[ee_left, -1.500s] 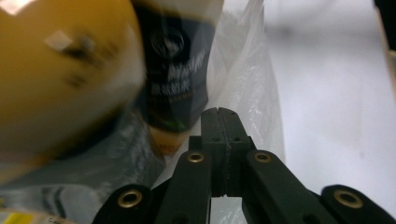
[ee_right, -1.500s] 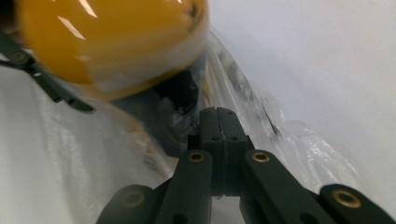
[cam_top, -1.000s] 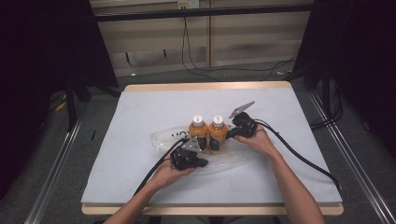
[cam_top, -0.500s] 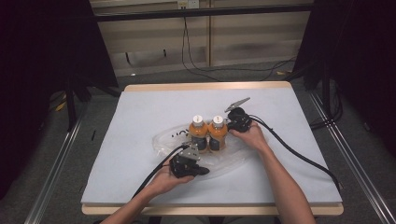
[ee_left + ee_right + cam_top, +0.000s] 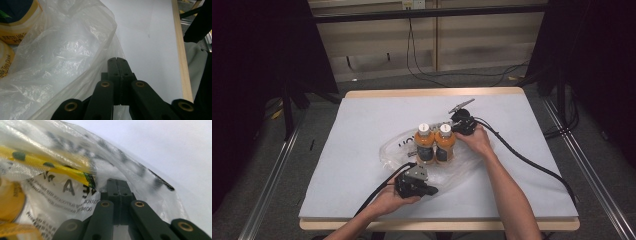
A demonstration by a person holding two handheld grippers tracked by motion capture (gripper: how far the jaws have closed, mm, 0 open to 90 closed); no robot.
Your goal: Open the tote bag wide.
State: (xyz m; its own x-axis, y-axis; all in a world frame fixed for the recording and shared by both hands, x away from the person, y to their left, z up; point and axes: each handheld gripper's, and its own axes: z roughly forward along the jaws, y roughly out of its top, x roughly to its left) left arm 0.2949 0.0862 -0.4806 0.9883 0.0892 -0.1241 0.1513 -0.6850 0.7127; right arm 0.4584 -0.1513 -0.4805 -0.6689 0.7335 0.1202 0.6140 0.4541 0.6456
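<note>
1. Pulling back is what the left claw (image 5: 428, 191) has done: half a second ago it sat closer to the two bottles, and now it is lower in the high view, near the bottom edge of the counter (image 5: 362, 130).
2. Its two black jaws are pressed tight together in the left claw view. The edge of the clear plastic bag (image 5: 62, 57) lies right at them, so it seems to pinch that edge.
3. The right claw (image 5: 455, 128) has hardly moved. It sits just right of the bottle tops, near the middle of the high view.
4. Its jaws are pressed together too in the right claw view, and the printed bag skin lies all around them. It looks like it grips the bag there.
5. The two orange bottles (image 5: 435, 145) stand side by side, touching, in the middle of the counter, with the bag lying flat around their feet.
6. My guess: both claws tug the bag's edges apart. That should open the bag wide so the bottles can go in or come out.
</note>
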